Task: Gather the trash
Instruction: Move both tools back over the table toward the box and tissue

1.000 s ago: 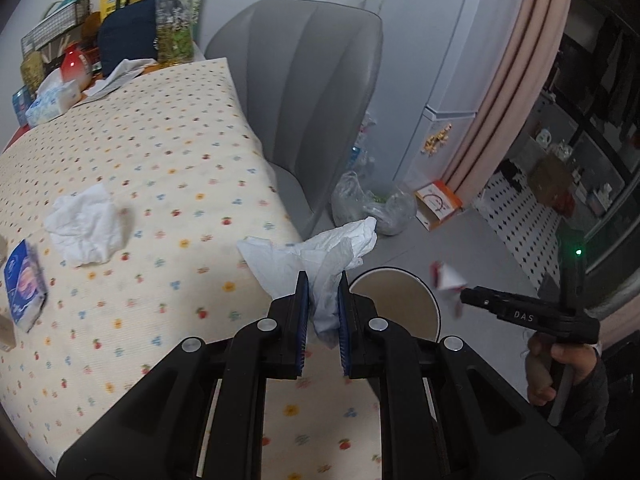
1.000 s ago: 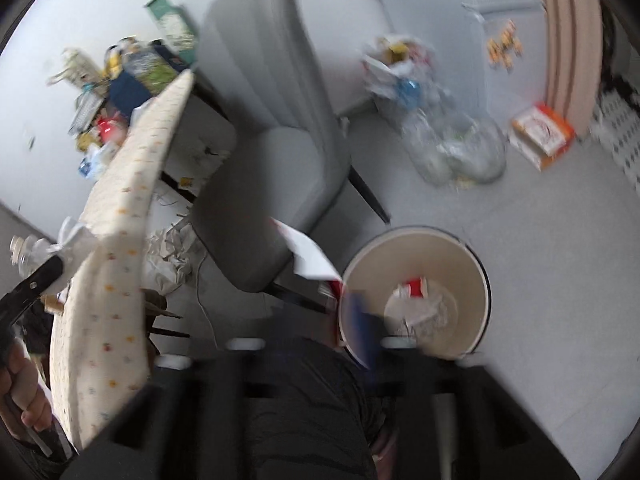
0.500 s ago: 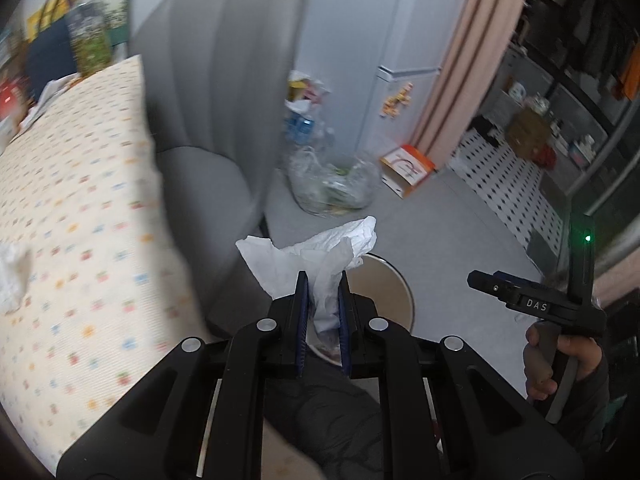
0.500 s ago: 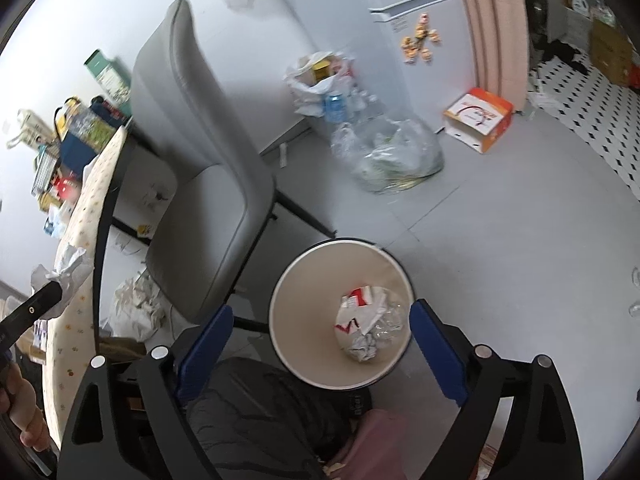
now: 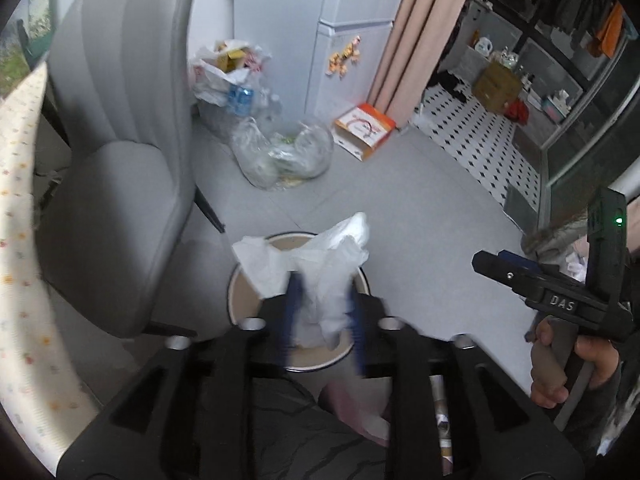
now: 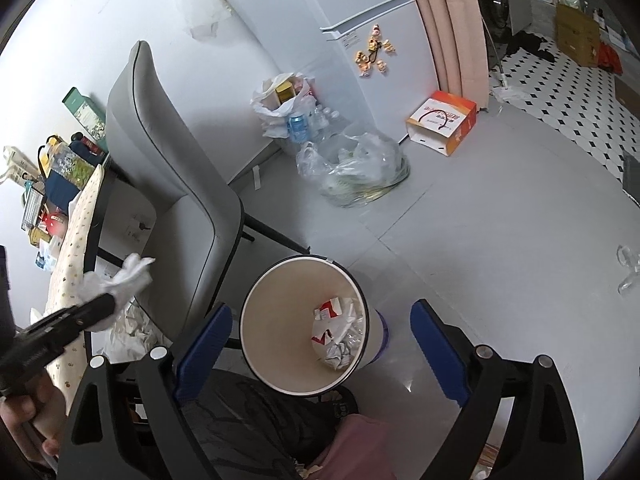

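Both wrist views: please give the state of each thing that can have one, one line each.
Left gripper: blurred; fingers beside the crumpled white tissue, grip unclear.
Crumpled white tissue: between the left fingers, above the bin.
Right gripper: open wide, empty.
Round beige trash bin: upright, no lid, crumpled trash at the bottom.
Clear plastic bag: on the floor, partly filled.
Orange and white box: on the floor.

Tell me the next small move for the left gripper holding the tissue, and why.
Probably open the left gripper and drop the crumpled tissue. In its wrist view the tissue hangs over the mouth of the waste bin, apparently above the opening. The right gripper is open and empty above the same bin, which already holds crumpled trash.
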`<state>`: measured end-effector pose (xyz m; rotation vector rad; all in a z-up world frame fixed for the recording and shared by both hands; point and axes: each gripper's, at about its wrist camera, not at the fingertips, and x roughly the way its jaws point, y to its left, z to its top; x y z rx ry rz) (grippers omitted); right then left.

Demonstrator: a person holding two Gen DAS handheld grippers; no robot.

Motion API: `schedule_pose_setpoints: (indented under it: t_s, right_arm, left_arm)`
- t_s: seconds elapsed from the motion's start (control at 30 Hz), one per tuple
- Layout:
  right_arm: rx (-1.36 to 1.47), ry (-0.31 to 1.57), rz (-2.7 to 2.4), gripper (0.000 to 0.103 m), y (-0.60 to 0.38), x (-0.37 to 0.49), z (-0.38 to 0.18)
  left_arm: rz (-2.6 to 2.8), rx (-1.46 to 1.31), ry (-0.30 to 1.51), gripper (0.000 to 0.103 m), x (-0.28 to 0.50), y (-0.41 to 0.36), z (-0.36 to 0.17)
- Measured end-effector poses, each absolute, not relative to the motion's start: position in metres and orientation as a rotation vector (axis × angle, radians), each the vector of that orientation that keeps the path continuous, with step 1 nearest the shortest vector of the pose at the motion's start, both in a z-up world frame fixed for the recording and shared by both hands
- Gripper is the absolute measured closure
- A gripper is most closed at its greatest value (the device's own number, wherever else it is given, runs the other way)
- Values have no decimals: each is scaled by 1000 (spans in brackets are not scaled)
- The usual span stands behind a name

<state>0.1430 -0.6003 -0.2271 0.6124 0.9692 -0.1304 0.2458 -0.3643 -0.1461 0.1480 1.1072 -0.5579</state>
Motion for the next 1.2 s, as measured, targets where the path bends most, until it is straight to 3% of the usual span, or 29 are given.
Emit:
schedule_pose_setpoints:
  t_s: [0.03,0.07,0.23,0.83,1.2]
  right_arm:
    - [612,970,-133,14,-601,142,-227]
    - [612,971,-134,14,-602,141,-228]
    - [606,972,-131,14,-598,139,-226]
    - [505,938,-16,10,-538,155,-180]
    - [433,879,91,8,-469,164,-133]
  left_arm:
    - [-557,143,1111,46,246,-365,-149]
    - [-552,135,1110,43,247,-364,-151]
    - [-541,110,1135,42,245,-355,-154]
    - [-387,-2,959,9,219,-253,-77]
    - [-233,-87,841,7,191,-167,-49]
